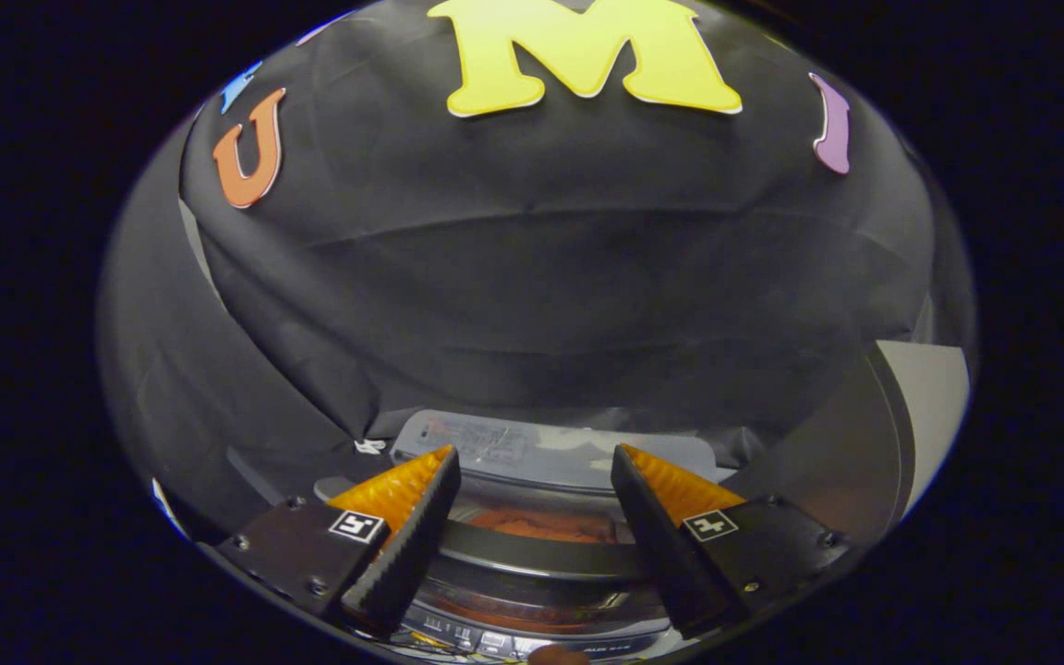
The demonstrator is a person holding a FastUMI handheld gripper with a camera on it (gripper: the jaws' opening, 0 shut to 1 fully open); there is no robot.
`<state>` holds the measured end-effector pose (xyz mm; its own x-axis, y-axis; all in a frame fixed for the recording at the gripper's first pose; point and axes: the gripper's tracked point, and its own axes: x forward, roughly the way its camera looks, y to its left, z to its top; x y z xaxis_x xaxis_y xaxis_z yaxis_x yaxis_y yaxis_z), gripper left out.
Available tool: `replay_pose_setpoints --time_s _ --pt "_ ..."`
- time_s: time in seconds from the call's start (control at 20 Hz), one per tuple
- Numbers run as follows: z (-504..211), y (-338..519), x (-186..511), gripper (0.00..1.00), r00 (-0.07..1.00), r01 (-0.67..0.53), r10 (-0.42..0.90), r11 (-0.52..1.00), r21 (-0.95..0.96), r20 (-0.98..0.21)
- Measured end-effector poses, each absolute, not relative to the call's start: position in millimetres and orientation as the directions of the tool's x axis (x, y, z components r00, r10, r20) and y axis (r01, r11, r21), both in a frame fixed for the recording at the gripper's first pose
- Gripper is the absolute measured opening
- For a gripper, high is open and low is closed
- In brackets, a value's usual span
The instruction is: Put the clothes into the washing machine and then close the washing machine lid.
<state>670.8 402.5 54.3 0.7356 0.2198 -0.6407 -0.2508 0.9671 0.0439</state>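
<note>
My gripper [535, 462] is open, its two orange-backed fingers [403, 503] spread wide with nothing between them. Below and between them lies the top of the washing machine [532, 554], seen from above. Its lid [504, 441] stands raised at the back, pale grey with a sticker on it. Inside the round drum opening, past the dark rim, an orange-red piece of clothing [546, 525] lies in the tub. A strip of the control panel [486, 642] runs along the machine's near edge.
The black cloth wall of the booth hangs close behind the machine. A pale panel [929, 406] stands to the right of the machine. A small white object [369, 447] lies by the lid's left corner.
</note>
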Motion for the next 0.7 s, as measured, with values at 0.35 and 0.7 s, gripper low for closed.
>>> replay_pose_setpoints --time_s 0.35,0.7 --pt "53 404 673 1.0 0.713 -0.294 0.249 0.955 0.043 -0.655" --pt "49 405 669 1.0 0.709 -0.308 0.237 0.951 0.01 -0.665"
